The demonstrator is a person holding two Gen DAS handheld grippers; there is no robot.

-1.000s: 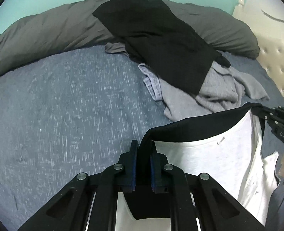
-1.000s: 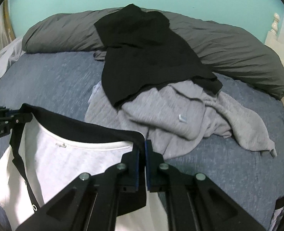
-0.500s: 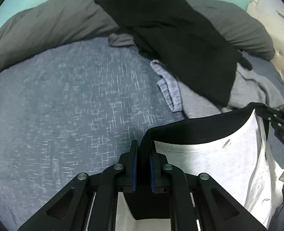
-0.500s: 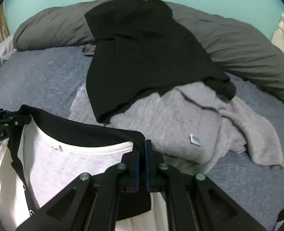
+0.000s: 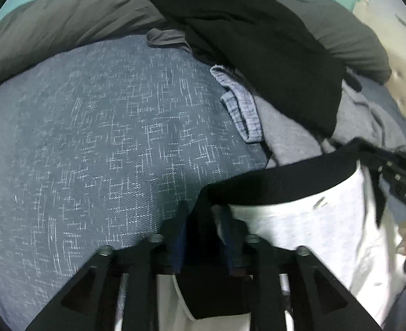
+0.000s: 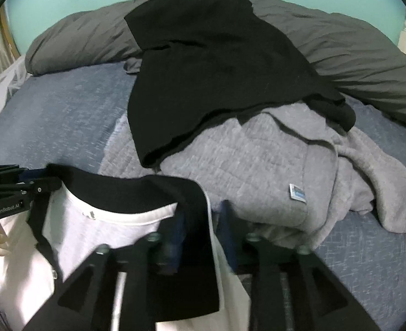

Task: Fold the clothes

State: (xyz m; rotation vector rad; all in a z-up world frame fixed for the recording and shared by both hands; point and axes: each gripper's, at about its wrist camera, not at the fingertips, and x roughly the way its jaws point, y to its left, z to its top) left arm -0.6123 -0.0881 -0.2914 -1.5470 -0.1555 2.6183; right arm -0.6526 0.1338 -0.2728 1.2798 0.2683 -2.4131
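Observation:
A white shirt (image 5: 313, 226) with a black collar (image 5: 280, 182) hangs stretched between my two grippers above the bed. My left gripper (image 5: 204, 220) has its jaws parted, with the collar's left corner still lying between them. In the right wrist view the same shirt (image 6: 101, 229) spreads to the left, and my right gripper (image 6: 201, 220) is open with the collar's right corner draped over its left finger. Each view catches the other tool at its edge: the right gripper (image 5: 404, 182) and the left gripper (image 6: 10, 190).
A heap of clothes lies just beyond the shirt: a black garment (image 6: 216, 69) on a grey sweatshirt (image 6: 258, 171) and a blue checked piece (image 5: 241, 110). A dark grey duvet (image 6: 354, 52) lines the far side. Blue bedspread (image 5: 92, 138) stretches left. A cream headboard (image 5: 401, 82) stands right.
Both grippers moved forward toward the clothes heap with the shirt. Their jaws, shut on the collar corners before, now stand apart.

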